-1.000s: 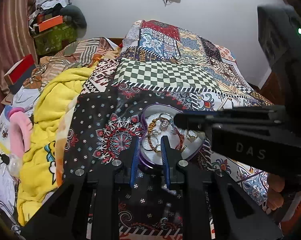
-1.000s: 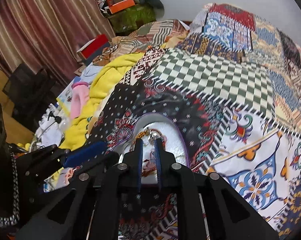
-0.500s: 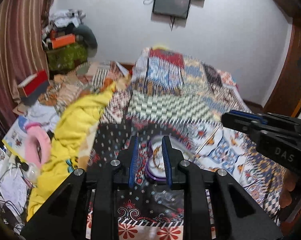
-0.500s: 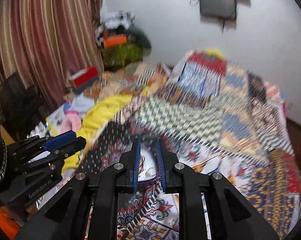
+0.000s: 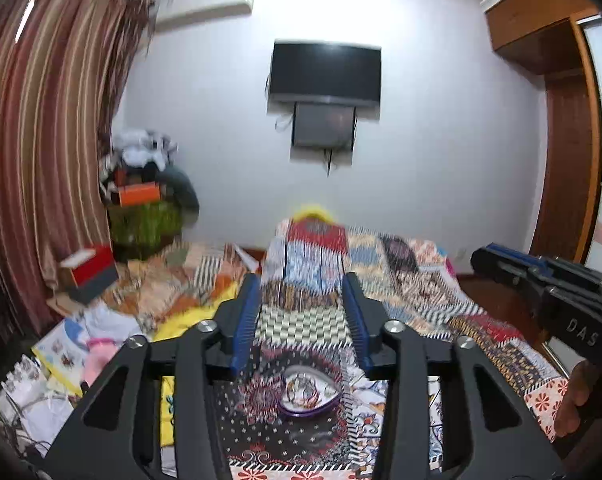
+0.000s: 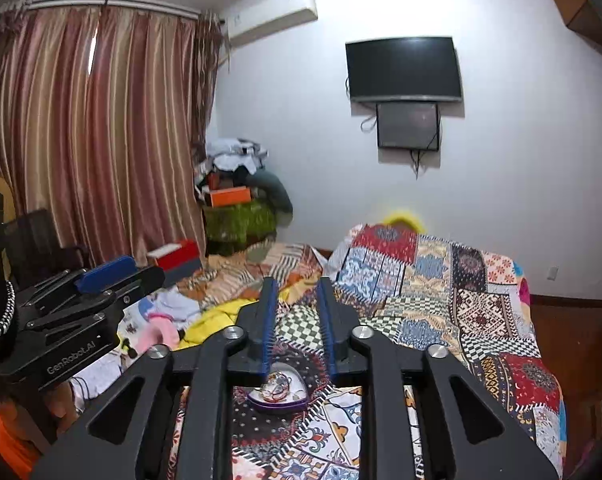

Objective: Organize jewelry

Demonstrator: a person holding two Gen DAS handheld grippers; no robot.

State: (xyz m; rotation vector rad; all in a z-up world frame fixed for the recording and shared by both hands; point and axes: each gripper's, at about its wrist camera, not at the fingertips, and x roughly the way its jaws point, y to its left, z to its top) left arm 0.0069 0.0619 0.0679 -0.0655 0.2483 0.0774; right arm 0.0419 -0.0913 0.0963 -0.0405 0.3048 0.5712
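Jewelry (image 5: 308, 387) sits in a heart-shaped tray (image 5: 309, 411) with a purple rim, and that tray is my landmark on the patterned bedspread (image 6: 441, 300). In the tray I make out a tangle of bangles and chains, but I cannot separate single pieces at this blur.

My left gripper (image 5: 301, 320) hangs above the tray and well clear of it, its jaws spread wide with nothing between them; the blue pads (image 5: 245, 328) frame the checkered patch of the spread that lies beyond the tray. My right gripper (image 6: 297, 320) is also raised over the tray, not touching it, and its jaws stand apart with a moderate gap, narrower than the left's, holding nothing. From the right wrist view the tray shows just under the tips of the fingers (image 6: 267, 328), at the near end of the bed.

Beyond the tray the quilt runs up to a raised patchwork hump (image 6: 385, 256) near the wall. To the left of the tray, a yellow blanket (image 6: 217, 316) is bunched against the spread, with a pink item (image 6: 157, 334) and papers past it. Farther left, a red box (image 6: 177, 258) lies near the striped curtain (image 6: 93, 140). High on the wall beyond the tray hangs a dark television (image 6: 403, 68). In the left wrist view a hand (image 5: 577, 400) grips the right gripper's body to the right of the tray.
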